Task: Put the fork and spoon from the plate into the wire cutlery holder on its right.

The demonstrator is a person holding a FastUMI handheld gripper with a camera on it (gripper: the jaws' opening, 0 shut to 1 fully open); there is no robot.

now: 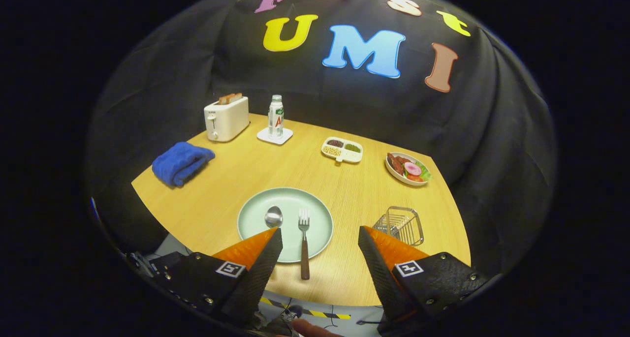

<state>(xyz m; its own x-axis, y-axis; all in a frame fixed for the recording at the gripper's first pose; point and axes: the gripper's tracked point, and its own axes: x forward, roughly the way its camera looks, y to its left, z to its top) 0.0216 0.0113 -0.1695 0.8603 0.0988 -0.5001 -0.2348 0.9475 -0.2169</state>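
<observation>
Gripper (320,238) hovered with jaws spread, holding nothing; fork (304,238) and spoon (273,216) lay on plate (256,214). Approach step; next, descend onto fork, then holder (399,225).

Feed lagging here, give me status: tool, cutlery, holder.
Tool open, holding nothing. Fork and spoon on plate. Wire holder empty, nothing in the way.

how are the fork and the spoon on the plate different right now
The fork shows whole, its dark handle running past the plate rim onto the table; the spoon shows just its bowl, the rest behind one finger of the open tool. Fork has tines, spoon a rounded bowl. Both have shiny metal heads.
</observation>
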